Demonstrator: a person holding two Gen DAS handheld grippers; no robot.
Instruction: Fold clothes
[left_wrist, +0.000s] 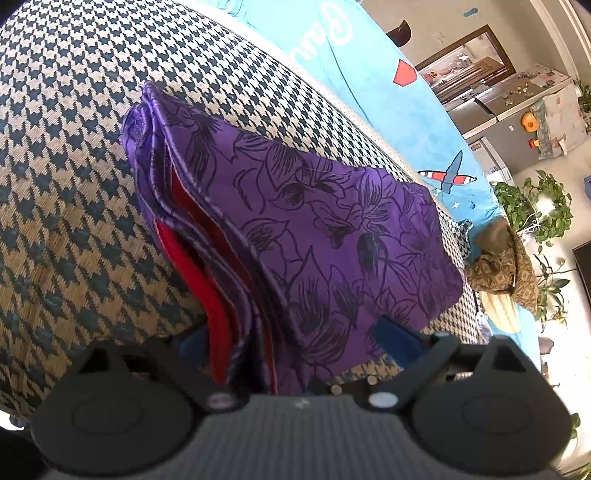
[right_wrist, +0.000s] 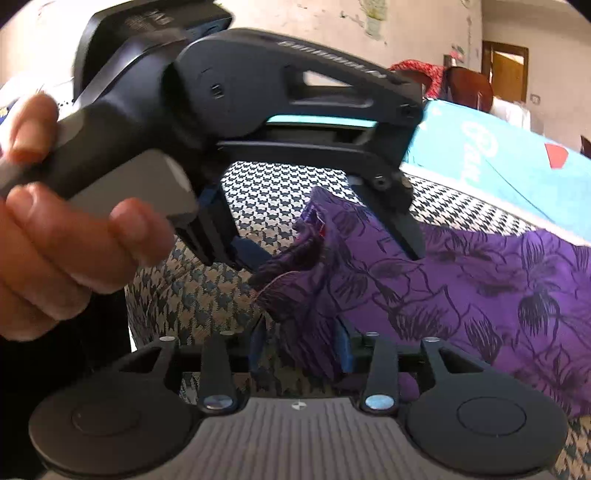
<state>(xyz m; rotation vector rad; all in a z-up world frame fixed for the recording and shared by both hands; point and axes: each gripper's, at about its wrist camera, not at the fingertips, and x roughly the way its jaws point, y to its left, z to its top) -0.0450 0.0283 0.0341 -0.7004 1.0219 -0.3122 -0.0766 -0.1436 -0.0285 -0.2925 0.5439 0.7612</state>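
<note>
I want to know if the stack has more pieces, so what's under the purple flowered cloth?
Red fabric layers show along the edge under the purple flowered cloth, all on the houndstooth cover. How far they reach is hidden.

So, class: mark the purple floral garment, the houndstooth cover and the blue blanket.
purple floral garment (left_wrist: 332, 236), left wrist view, top folded panel.
houndstooth cover (left_wrist: 66, 155), left wrist view, bare patch left of the garment.
blue blanket (left_wrist: 388, 110), left wrist view, plain area beyond the cover.

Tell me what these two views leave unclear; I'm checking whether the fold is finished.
- Left wrist view: the folded purple floral cloth covers its red inner layers and the left gripper.
- Right wrist view: the cloth bunches over the right gripper, so grip is unclear; the bottom edge crops the cloth.
</note>
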